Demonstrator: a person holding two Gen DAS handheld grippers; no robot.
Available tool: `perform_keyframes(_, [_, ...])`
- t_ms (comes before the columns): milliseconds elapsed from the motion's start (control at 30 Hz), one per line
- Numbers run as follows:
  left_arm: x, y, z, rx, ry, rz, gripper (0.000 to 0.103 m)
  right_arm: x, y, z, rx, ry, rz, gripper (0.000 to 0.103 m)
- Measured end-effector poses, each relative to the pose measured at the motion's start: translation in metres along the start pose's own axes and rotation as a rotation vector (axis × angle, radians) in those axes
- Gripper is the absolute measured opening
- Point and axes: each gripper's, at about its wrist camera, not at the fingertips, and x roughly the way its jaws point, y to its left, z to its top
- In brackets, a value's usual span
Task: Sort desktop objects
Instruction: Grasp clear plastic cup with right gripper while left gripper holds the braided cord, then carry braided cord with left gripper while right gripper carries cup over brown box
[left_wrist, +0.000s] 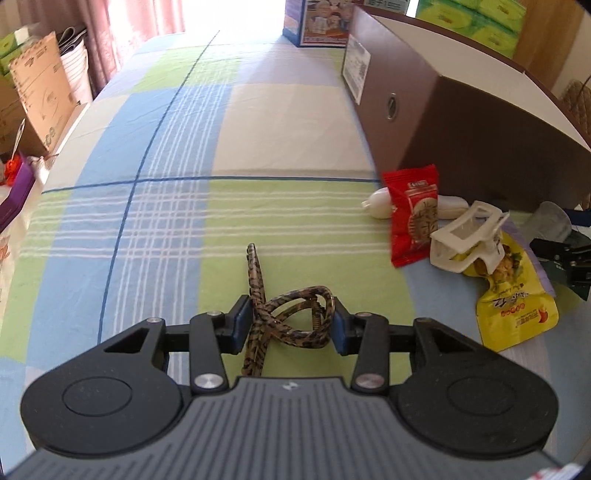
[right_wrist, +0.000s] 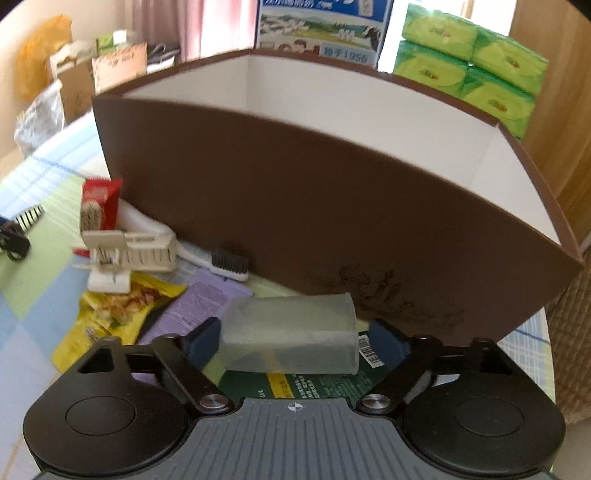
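Left wrist view: left gripper (left_wrist: 291, 319) has its pads on either side of a leopard-print hair band (left_wrist: 284, 314) on the checked cloth (left_wrist: 147, 147), touching it.
Right wrist view: right gripper (right_wrist: 291, 343) is spread wide around a frosted plastic cup (right_wrist: 291, 334) lying on its side, not clamped.
Beside the brown box (right_wrist: 295, 206): yellow snack packet (right_wrist: 110, 310), white hair clip (right_wrist: 122, 254), toothbrush (right_wrist: 225, 262), red packet (right_wrist: 99, 203) at its base.

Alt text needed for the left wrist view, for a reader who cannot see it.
The left gripper brackets a leopard-print hair tie on a plaid cloth. To the right lie a red snack packet, white claw clip and brown box.
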Motion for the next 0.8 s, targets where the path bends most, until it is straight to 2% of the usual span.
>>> perform_keyframes(33, [-0.001, 0.000, -0.002, 0.000, 0.000, 0.002, 0.038, 0.002, 0.000, 0.000, -0.008, 0.003, 0.002, 0.071])
perform_keyframes(67, [-0.001, -0.001, -0.002, 0.002, 0.001, 0.007, 0.038, 0.002, 0.000, 0.000, -0.014, 0.007, 0.007, 0.069])
perform_keyframes(267, [0.008, -0.010, 0.005, 0.014, -0.008, 0.006, 0.038, -0.012, -0.001, -0.001, 0.007, -0.005, 0.002, 0.069])
perform_keyframes(433, [0.006, -0.018, 0.008, 0.030, -0.005, -0.014, 0.038, -0.039, -0.018, -0.001, 0.137, -0.030, 0.015, 0.069])
perform_keyframes(600, [-0.014, -0.025, 0.012, 0.045, -0.049, -0.044, 0.038, -0.073, -0.053, -0.009, 0.291, -0.057, 0.000, 0.069])
perform_keyframes(800, [-0.047, -0.029, 0.030, 0.061, -0.131, -0.067, 0.038, -0.112, -0.092, -0.008, 0.403, -0.118, -0.047, 0.069])
